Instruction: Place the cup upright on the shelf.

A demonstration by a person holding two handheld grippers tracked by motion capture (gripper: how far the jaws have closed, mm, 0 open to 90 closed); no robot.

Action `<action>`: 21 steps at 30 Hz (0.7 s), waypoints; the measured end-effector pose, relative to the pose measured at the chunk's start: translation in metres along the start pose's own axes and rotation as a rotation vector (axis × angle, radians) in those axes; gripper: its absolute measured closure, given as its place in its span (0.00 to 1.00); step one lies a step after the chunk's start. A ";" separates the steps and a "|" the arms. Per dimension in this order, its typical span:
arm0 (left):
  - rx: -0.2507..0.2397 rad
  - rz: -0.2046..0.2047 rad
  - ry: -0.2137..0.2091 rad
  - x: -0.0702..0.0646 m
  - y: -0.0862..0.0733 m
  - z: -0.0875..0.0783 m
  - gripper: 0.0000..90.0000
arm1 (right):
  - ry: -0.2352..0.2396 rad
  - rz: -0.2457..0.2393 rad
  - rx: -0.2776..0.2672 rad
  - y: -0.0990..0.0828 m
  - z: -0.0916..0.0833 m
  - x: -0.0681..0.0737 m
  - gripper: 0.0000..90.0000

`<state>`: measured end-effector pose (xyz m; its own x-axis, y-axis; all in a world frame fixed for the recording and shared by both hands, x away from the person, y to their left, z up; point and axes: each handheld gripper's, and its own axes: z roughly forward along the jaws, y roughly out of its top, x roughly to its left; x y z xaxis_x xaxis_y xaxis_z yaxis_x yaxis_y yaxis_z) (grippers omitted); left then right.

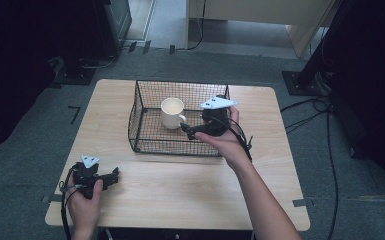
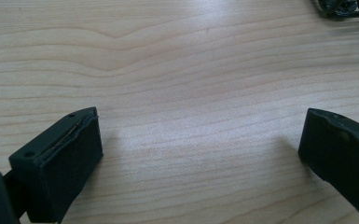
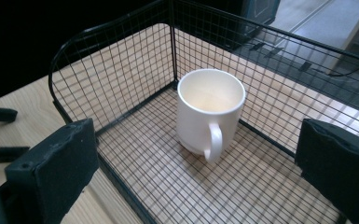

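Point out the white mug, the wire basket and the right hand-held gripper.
white mug (image 3: pixel 200 114): right gripper view, outer wall.
wire basket (image 1: pixel 136 116): high view, left mesh wall.
right hand-held gripper (image 1: pixel 187 131): high view, between its fingertips.

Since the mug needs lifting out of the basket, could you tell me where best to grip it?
Take the mug by its handle, coming down through the basket's open top. It stands upright, its handle turned toward the open right hand-held gripper, and the mesh walls block any sideways approach.
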<state>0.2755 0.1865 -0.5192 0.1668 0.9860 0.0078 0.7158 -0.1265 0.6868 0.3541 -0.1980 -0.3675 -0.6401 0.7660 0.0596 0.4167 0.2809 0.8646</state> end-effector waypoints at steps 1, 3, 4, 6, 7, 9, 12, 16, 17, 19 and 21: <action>0.000 0.000 0.000 0.000 0.000 0.000 0.00 | -0.002 0.001 -0.003 -0.003 -0.004 0.000 0.00; 0.000 0.000 0.000 0.000 0.000 0.000 0.00 | -0.007 0.012 -0.009 -0.008 -0.009 -0.001 0.00; 0.000 0.000 0.000 0.000 0.000 0.000 0.00 | -0.010 0.009 -0.012 -0.011 -0.012 -0.001 0.00; 0.000 0.000 0.000 0.000 0.000 0.000 0.00 | -0.015 0.006 -0.017 -0.018 -0.018 -0.002 0.00; -0.001 0.000 0.000 0.000 0.000 0.000 0.00 | -0.017 0.008 -0.014 -0.020 -0.020 -0.002 0.00; -0.001 0.000 0.000 0.000 0.000 0.000 0.00 | -0.024 0.013 -0.014 -0.027 -0.025 -0.004 0.00; -0.001 0.000 0.000 0.000 0.000 0.000 0.00 | -0.029 0.016 -0.017 -0.037 -0.032 -0.007 0.00; -0.001 0.001 0.001 0.000 0.000 0.000 0.00 | -0.040 0.022 -0.019 -0.051 -0.041 -0.009 0.00; -0.001 -0.001 0.001 0.000 0.000 0.000 0.00 | -0.044 0.023 -0.021 -0.056 -0.043 -0.009 0.00; 0.000 0.002 0.001 0.000 0.000 0.000 0.00 | -0.047 0.028 -0.025 -0.062 -0.048 -0.010 0.00; -0.001 0.000 0.000 0.000 0.000 0.000 0.00 | -0.055 0.033 -0.028 -0.069 -0.053 -0.012 0.00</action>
<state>0.2754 0.1865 -0.5193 0.1669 0.9859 0.0082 0.7149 -0.1267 0.6877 0.2990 -0.2569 -0.4012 -0.5897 0.8053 0.0613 0.4184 0.2396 0.8761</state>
